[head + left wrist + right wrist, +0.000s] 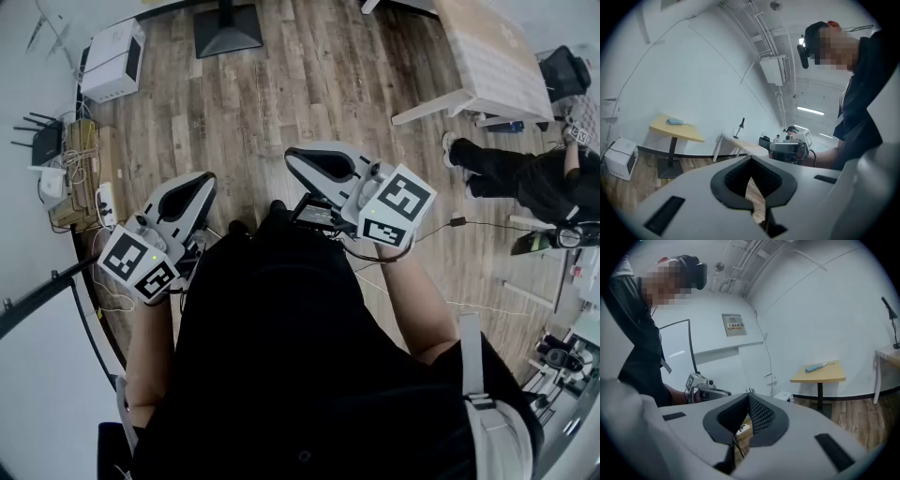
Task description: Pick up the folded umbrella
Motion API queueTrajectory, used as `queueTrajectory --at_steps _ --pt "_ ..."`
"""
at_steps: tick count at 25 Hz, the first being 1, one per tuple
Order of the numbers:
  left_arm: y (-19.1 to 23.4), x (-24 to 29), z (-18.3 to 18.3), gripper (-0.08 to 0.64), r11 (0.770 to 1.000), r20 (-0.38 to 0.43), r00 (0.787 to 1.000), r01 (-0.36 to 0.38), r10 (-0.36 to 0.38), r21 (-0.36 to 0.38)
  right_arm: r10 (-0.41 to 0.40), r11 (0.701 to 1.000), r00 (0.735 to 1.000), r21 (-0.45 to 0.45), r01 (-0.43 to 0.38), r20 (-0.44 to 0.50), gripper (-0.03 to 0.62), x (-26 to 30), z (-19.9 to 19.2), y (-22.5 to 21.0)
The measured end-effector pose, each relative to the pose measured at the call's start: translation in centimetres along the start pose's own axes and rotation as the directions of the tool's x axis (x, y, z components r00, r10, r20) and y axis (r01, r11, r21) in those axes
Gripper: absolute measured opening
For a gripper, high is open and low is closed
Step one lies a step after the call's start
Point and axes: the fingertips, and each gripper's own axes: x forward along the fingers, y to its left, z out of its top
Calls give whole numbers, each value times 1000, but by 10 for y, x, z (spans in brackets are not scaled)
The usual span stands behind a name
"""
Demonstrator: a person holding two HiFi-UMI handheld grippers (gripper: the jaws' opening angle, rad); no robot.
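Over the wooden floor (309, 84), the left gripper (201, 180) and right gripper (298, 161) both have their fingers clenched together, while the blue folded umbrella (819, 365) lies well apart on a yellow worktop (834, 377).

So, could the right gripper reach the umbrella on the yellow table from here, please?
Probably not yet: the right gripper is far from the umbrella on the yellow table, though only wooden floor lies between them.
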Motion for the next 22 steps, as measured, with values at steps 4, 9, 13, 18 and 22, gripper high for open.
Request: queueTrajectory --at_steps 4,9,13,18,22 --pt "-4 17 -6 9 1000 -33 999 14 -14 -10 6 1000 1000 -14 -6 4 17 -5 5 -11" --pt "-10 33 -5 9 1000 -53 998 25 -25 2 -3 1000 1000 -5 3 21 17 -12 9 -31" --pt "-12 42 1 9 1000 -43 999 13 -13 5 3 1000 999 -4 -3 42 17 -17 16 -41" --pt "-8 48 8 9 1000 -23 999 -24 24 0 11 1000 999 -10 -10 37 17 -22 21 -54" --pt "-10 55 11 9 999 0 999 -40 40 -9 8 1000 1000 0 -8 25 17 -28 19 -66"
